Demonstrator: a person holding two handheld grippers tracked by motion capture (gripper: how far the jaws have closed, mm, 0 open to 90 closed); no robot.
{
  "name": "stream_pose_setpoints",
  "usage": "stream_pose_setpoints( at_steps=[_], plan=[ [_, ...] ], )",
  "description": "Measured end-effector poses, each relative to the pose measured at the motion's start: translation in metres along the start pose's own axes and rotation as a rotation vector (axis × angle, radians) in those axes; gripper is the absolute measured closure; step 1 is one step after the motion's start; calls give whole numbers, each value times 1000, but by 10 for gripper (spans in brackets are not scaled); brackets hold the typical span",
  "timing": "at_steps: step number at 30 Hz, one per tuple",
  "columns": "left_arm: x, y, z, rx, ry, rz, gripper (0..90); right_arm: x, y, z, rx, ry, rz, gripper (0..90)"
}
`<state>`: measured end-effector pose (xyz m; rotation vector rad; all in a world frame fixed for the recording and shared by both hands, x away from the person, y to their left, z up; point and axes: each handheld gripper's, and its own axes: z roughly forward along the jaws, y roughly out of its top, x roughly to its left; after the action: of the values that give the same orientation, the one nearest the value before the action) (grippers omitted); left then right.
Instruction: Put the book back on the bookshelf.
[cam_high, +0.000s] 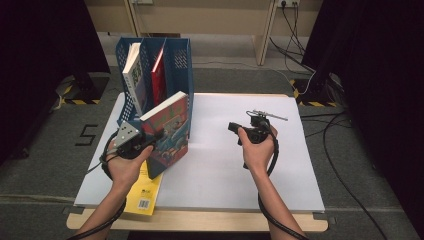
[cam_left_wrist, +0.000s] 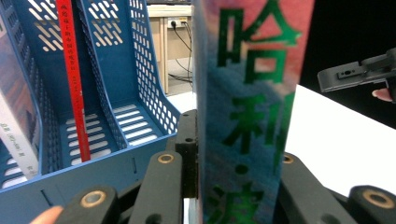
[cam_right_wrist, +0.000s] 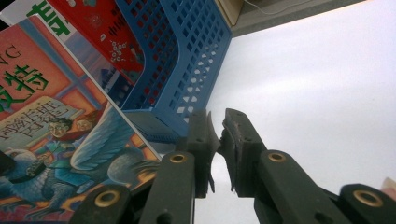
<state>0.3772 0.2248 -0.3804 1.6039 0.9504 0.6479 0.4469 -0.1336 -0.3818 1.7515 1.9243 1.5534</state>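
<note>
A thick book with a colourful illustrated cover (cam_high: 170, 132) stands tilted on the white table top, leaning toward the blue file rack (cam_high: 177, 60). My left gripper (cam_high: 151, 136) is shut on its spine; in the left gripper view the spine with green characters (cam_left_wrist: 252, 107) sits between the jaws of that gripper (cam_left_wrist: 238, 156). My right gripper (cam_high: 231, 126) hovers over the middle of the table, pointing left toward the book. In the right gripper view its jaws (cam_right_wrist: 220, 128) are nearly together with nothing between them, and the book's cover (cam_right_wrist: 60, 126) lies beyond at the left.
The rack holds a white book (cam_high: 132, 70) in its left slot and a thin red book (cam_high: 159, 67) in the middle one. A yellow book (cam_high: 145, 192) lies flat near the front edge. The white sheet (cam_high: 240, 170) covers the table.
</note>
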Motion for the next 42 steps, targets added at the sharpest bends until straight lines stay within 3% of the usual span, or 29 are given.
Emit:
stream_pose_setpoints(
  at_steps=[14, 31, 38, 42],
  plan=[
    [-1, 12, -3, -5, -6, 13, 744, -6, -4, -7, -3, -14, -1, 811],
    [4, 38, -6, -37, 13, -8, 743, -16, -11, -13, -1, -33, 4, 804],
    [8, 47, -9, -56, 11, -34, 743, -17, -20, -12, 6, -70, -23, 764],
    [10, 53, -9, -62, 21, -22, 743, -19, -25, -10, 11, -100, -46, 739]
  ],
)
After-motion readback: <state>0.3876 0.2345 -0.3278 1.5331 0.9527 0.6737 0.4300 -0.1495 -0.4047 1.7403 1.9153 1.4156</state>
